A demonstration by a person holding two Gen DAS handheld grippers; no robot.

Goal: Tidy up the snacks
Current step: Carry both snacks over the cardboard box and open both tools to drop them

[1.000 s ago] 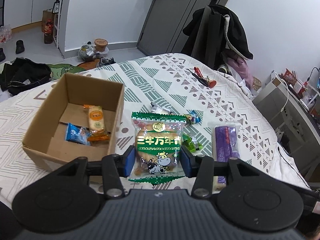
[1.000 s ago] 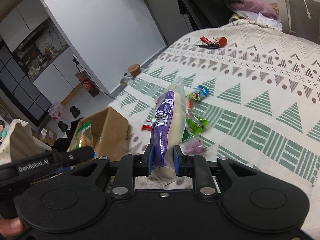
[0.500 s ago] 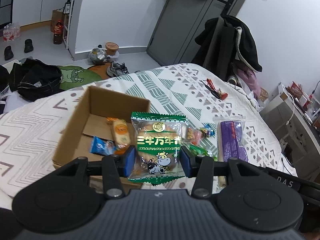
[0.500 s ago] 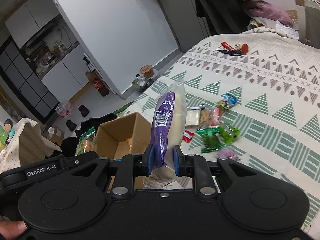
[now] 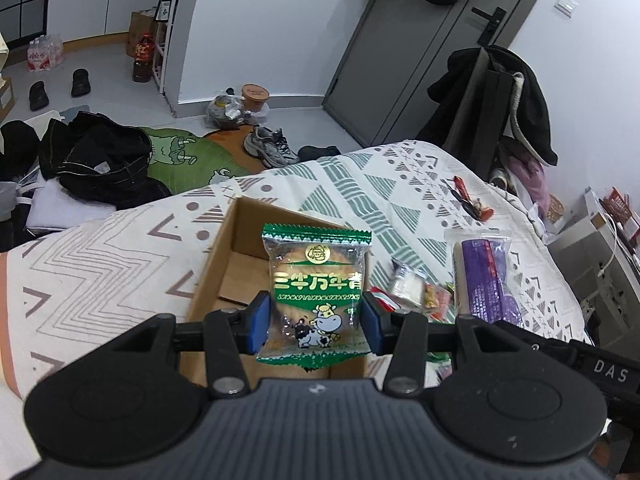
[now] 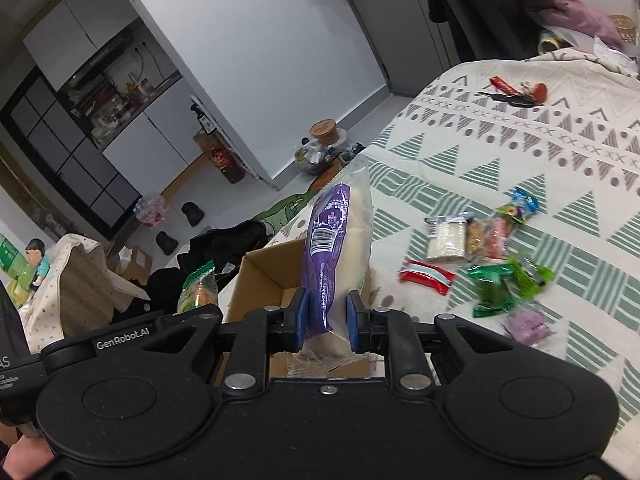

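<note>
Risk: left gripper (image 5: pixel 316 322) pinching green biscuit packet (image 5: pixel 316 292) and right gripper (image 6: pixel 328 322) clamping purple packet (image 6: pixel 334 256) could collide over cardboard box (image 5: pixel 216 276) at six o'clock.

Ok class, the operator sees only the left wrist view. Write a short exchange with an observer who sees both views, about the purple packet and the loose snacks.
Operator: Is the purple packet actually gripped?
Observer: Yes. The right gripper has its jaws shut on the purple packet, with the cardboard box just beyond it.
Operator: Is anything loose hidden behind it?
Observer: A small purple pouch lies on the bedspread beside the green wrappers.
Operator: Anything more?
Observer: A blue-wrapped sweet lies at the cluster's far end.
</note>
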